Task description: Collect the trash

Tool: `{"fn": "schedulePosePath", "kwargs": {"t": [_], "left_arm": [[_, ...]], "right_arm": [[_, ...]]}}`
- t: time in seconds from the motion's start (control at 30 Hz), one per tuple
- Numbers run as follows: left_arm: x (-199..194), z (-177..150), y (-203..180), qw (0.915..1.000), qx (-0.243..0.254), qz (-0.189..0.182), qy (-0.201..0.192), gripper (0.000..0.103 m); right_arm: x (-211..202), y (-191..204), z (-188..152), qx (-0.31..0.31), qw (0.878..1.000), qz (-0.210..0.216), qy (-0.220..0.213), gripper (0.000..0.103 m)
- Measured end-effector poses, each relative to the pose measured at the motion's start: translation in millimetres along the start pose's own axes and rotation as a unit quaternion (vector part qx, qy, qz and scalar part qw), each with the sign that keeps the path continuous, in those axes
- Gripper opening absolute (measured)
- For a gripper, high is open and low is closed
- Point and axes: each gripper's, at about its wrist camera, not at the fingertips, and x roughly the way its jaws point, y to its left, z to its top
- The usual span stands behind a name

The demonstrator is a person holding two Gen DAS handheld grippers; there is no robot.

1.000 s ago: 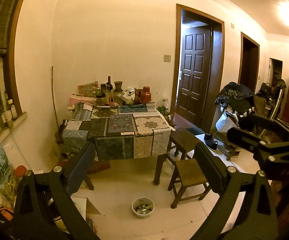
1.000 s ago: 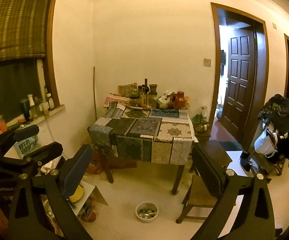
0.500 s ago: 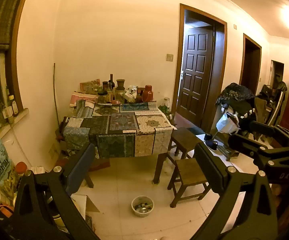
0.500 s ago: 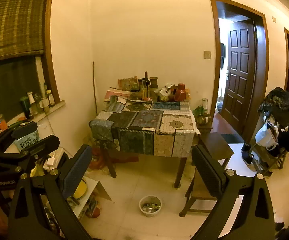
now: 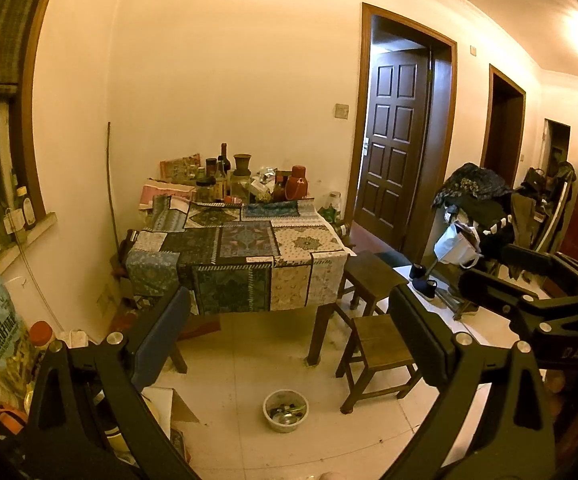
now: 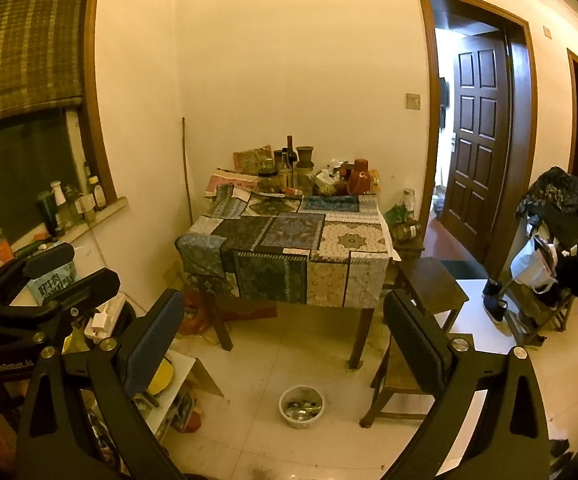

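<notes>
— How are the two claws held?

— The left gripper [image 5: 285, 332] is held with its jaws spread wide and nothing is gripped between them. The right gripper [image 6: 285, 336] is likewise spread wide and empty. Both are raised above the floor [image 5: 249, 368] and pointed across the room at a table [image 6: 289, 240].

— Where is the trash to be found?

— A small white bowl [image 5: 286, 410] of what looks like scraps is set on the pale tiles, in front of the table and just beside a wooden stool [image 5: 381, 344]. From the right wrist the same bowl [image 6: 301, 406] is seen between the two fingers, well below them. What exactly is held in it cannot be told.

— And the table itself?

— It is covered by a patchwork cloth [image 5: 241, 252], and its far end, against the wall, is crowded with bottles and jars [image 5: 225, 180]. A red flask [image 6: 359, 178] is stood among them.

— Anything at the sides?

— Clutter is piled at the left, under a window sill [image 6: 89, 220] where more bottles are lined up. A dark panelled door [image 5: 395, 152] is seen open at the right, and clothes are heaped on a rack [image 6: 557, 216] near it.
</notes>
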Motion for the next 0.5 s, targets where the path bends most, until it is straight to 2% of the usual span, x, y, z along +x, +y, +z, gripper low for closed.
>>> {"fn": "schedulePosePath", "kwargs": {"t": [0.5], "left_arm": [[5.9, -3.3, 0.4, 1.0000, -0.007, 0.003, 0.003, 0.101]], "right_arm": [[-0.5, -0.1, 0.0, 0.000, 1.000, 0.000, 0.001, 0.099]]}}
